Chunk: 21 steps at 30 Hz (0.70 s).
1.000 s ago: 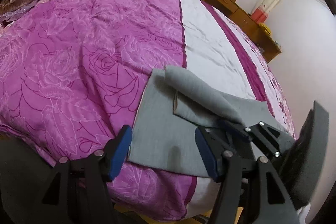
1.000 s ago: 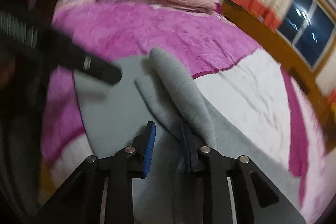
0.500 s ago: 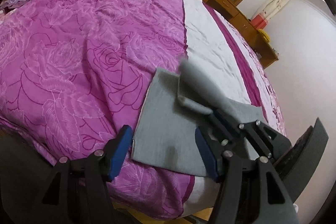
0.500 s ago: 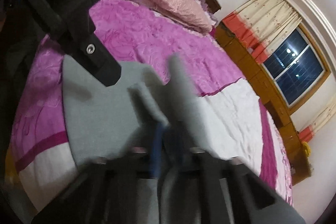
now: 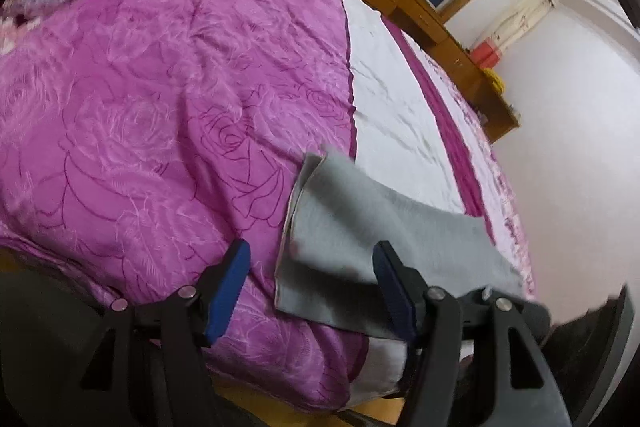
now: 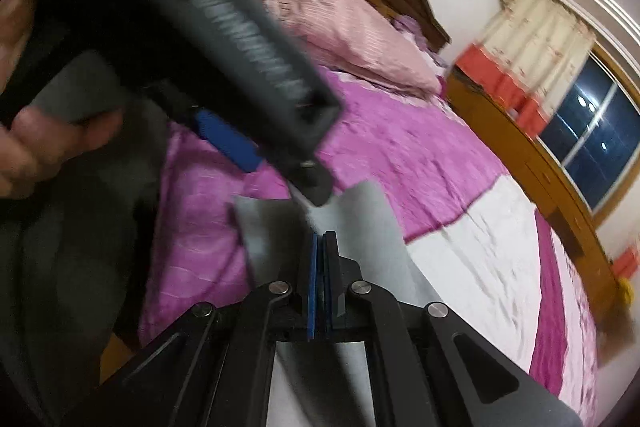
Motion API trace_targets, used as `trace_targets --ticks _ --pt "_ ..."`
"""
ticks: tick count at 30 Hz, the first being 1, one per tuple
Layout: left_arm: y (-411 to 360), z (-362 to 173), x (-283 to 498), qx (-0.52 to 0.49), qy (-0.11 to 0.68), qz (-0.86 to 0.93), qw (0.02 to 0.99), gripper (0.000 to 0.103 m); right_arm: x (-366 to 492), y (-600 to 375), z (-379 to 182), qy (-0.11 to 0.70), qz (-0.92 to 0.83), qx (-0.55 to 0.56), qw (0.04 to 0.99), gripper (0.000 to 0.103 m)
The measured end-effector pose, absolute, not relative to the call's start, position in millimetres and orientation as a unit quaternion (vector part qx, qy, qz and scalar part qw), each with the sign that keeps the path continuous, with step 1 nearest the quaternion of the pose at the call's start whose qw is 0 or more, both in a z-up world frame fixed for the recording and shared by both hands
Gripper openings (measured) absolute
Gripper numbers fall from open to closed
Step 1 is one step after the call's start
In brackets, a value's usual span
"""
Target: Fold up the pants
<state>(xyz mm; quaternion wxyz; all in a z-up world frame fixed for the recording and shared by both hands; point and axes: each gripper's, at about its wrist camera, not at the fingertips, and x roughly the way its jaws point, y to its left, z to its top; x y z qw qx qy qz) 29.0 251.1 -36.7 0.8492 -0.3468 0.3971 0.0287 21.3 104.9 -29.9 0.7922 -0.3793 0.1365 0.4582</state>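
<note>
We see the left gripper [image 5: 312, 279] with its jaws spread wide, the blue pads [image 5: 228, 291] well apart and holding nothing; they hang above the near edge of the bed [image 5: 140, 115]. The pants [image 5: 360, 227], a grey folded strip, lie on the bed at its near edge, across the seam where the pink quilt meets the white band, and their near end sits between the open jaws, closer to the right pad. The right gripper [image 6: 320, 239] has its jaws pressed together, the two pads meeting with only a thin line between; grey cloth of the pants [image 6: 372, 215] rises just beyond and beside their tips, yet we cannot tell whether any of it is pinched there. In the right wrist view the left gripper [image 6: 248, 39] crosses the upper left as a dark, blurred mass and hides the pants' far left corner. A hand [image 6: 44, 143] grips its handle at the edge, cut off. A pillow [image 6: 352, 39] lies at the head of the bed.
</note>
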Motion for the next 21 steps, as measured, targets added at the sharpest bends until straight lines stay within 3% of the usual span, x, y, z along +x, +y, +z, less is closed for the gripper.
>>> trace_targets --ticks 21 --pt "249.7 -37.1 31.6 -0.346 0.395 0.029 0.85 0.067 5.7 105.1 -50.6 0.164 0.486 -0.388 0.766 0.0"
